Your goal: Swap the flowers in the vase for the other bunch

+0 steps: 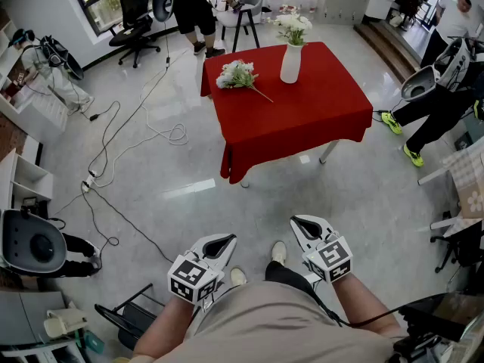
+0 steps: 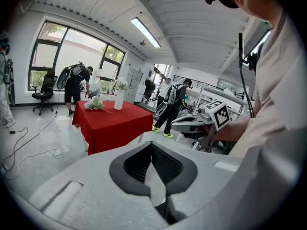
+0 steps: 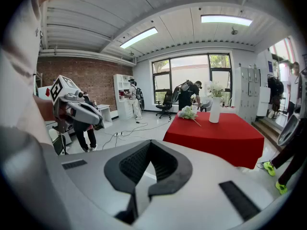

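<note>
White flowers [image 1: 293,27] stand in the vase [image 1: 291,64] on the red bench [image 1: 318,119], with the other bunch [image 1: 237,74] lying near. Best to walk in first, then draw the stems straight up while steadying the vase. The left gripper [image 1: 225,242] and right gripper [image 1: 301,224] hang at the waist, well apart from the bench and tilted downward, fingers pressed together and empty.

No legible text, label, brand or number is found in any view. Only black-and-white square marker patterns are carried, on the white cubes [image 1: 193,278] of the left claw [image 1: 227,240] and the right claw [image 1: 299,222]; no letters or digits are made out in them
</note>
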